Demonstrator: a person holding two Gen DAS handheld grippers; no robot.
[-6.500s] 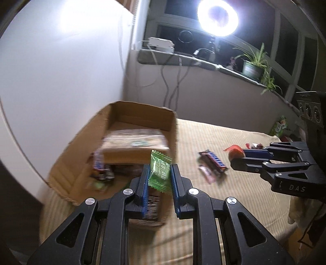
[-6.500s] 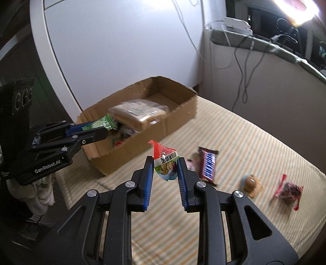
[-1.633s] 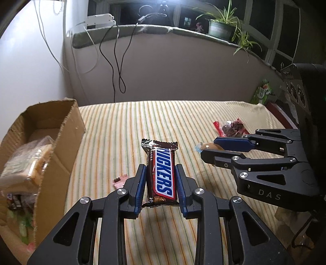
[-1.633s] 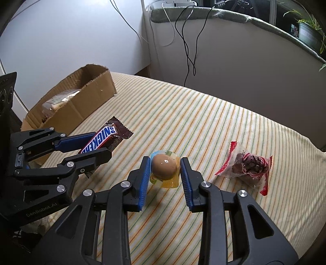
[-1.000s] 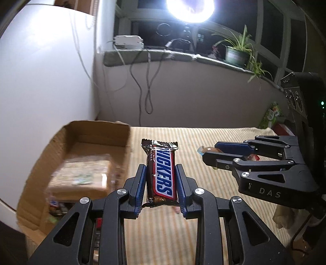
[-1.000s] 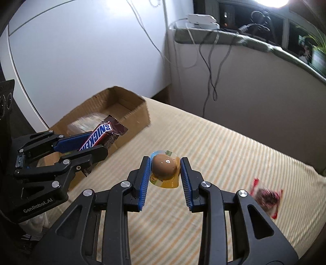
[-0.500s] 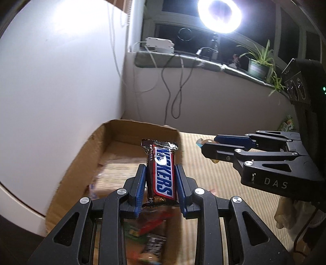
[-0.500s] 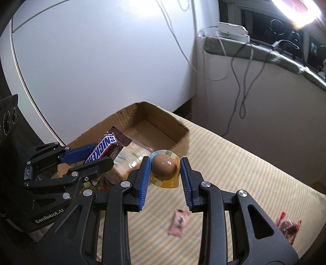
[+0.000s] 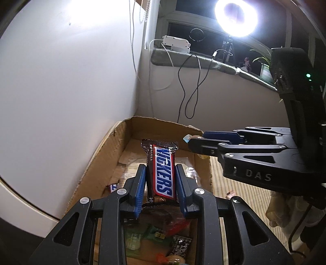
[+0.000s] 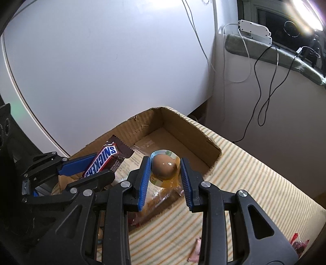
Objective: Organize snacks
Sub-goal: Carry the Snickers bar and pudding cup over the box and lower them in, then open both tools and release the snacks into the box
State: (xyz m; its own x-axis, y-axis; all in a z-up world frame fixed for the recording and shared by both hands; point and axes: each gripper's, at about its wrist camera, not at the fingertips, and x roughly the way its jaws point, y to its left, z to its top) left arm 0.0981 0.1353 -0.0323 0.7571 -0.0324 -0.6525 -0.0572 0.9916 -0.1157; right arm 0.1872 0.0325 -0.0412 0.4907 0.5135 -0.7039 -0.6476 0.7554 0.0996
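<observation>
My left gripper (image 9: 161, 184) is shut on a Snickers bar (image 9: 162, 173) and holds it above the open cardboard box (image 9: 106, 155). It also shows in the right wrist view (image 10: 95, 163) with the Snickers bar (image 10: 106, 157). My right gripper (image 10: 164, 175) is shut on a jelly cup with a brown dome (image 10: 164, 166), held over the box (image 10: 183, 128) near its right wall. In the left wrist view the right gripper (image 9: 195, 142) reaches in from the right over the box rim. Several wrapped snacks (image 9: 159, 236) lie inside the box.
The box stands on a striped cloth (image 10: 254, 183) next to a white wall (image 9: 71, 81). A pink wrapper (image 10: 194, 254) and a red packet (image 10: 299, 243) lie on the cloth. A windowsill with cables (image 9: 193, 59) and a ring light (image 9: 236, 16) stand behind.
Both grippers have moved left from the cloth to above the box, each still holding its snack. The box is now right under them.
</observation>
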